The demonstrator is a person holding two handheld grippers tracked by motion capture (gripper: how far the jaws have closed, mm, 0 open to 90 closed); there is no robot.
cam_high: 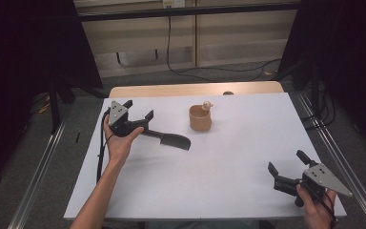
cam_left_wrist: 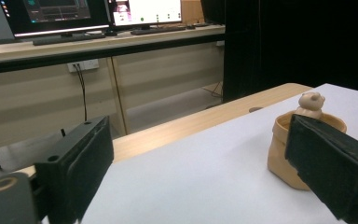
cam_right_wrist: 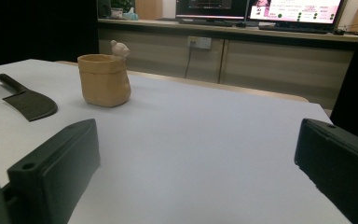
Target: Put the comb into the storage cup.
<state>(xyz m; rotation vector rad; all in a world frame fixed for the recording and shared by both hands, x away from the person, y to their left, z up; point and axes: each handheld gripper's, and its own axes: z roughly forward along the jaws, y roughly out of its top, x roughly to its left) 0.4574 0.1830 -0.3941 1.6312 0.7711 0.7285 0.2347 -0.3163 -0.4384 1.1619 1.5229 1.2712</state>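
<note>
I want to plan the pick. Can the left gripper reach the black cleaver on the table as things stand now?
Probably yes. The left gripper is open, nothing between its jaws, right above the handle of the black cleaver. The tan cup stands apart to the side, so nothing blocks the way.

left gripper [cam_high: 136, 109]: black body, grey three-cornered plate with dark screws, black cable | right gripper [cam_high: 286, 160]: black, same grey plate | forearms: bare, no sleeves

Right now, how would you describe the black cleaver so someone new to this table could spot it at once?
On the white table, look left of the tan cup near the middle. The black cleaver lies flat there, its handle pointing toward the left gripper. It is the lone dark, flat, broad-bladed thing; the cup is upright and tan.
</note>
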